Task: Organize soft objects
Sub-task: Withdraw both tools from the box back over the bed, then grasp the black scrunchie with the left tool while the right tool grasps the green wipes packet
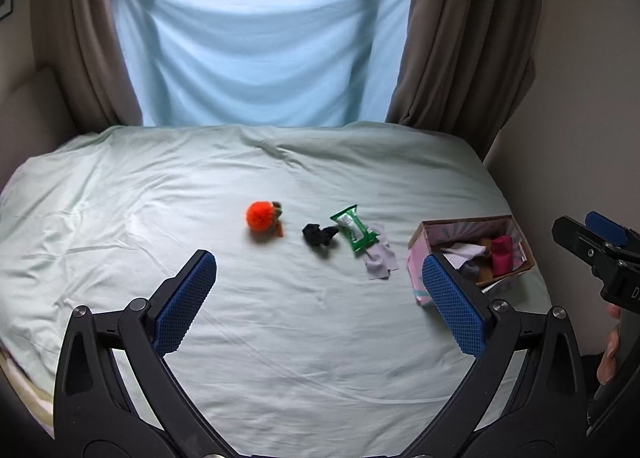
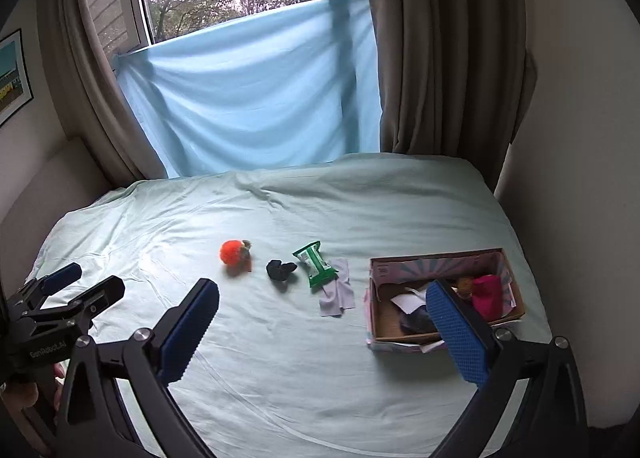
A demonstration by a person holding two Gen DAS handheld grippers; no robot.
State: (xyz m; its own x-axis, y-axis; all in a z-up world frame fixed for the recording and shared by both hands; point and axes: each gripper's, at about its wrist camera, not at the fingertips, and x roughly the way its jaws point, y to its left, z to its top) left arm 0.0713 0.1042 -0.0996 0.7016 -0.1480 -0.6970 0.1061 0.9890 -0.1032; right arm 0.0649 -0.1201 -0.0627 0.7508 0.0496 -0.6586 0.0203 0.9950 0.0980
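fuzzy orange plush [image 1: 262, 217] mid-frame, round, no clear axis. green packet [image 1: 354, 227] long axis runs upper-left to lower-right. left gripper [image 1: 320, 298] and right gripper [image 2: 324, 334] both spread apart, empty.

Two wrist views, both facing the window across the bed [image 1: 320, 338].
Left view sits left, right view right; both high, sharing toy [image 1: 262, 217], packet [image 2: 316, 263], box [image 2: 440, 332].

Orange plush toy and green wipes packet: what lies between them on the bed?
A small black fabric piece, beside the green wipes packet and apart from the orange plush toy; both views show it.
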